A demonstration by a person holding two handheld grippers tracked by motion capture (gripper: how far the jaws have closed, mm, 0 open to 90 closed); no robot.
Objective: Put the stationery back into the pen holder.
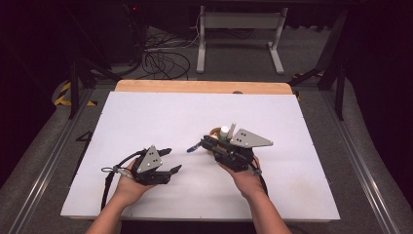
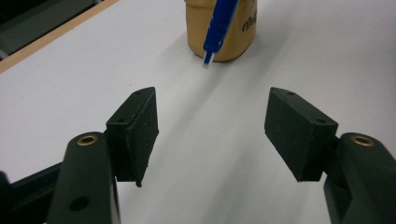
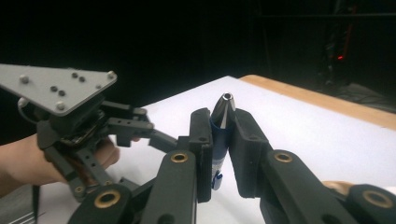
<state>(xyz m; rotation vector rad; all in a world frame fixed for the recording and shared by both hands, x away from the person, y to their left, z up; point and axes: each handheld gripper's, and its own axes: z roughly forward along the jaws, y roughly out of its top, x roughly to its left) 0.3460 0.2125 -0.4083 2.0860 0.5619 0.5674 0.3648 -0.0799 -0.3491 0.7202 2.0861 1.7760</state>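
Left gripper (image 1: 170,161): jaws spread, empty, low over the white table (image 1: 146,117); we judge it is waiting to assist.
Pen (image 3: 219,140): blue, pinched mid-barrel; metal tip leads, long axis along the jaws.
Right gripper (image 3: 219,154): pressed onto pen, just before the tan cup (image 2: 222,28), likely its holder.

Only writing I can spot is some dark lettering on the side of the tan, rounded ceramic-looking pen cup (image 2: 223,32) in the left gripper view, and it's cut off by the blue plastic pen (image 2: 219,25), so it's not readable.
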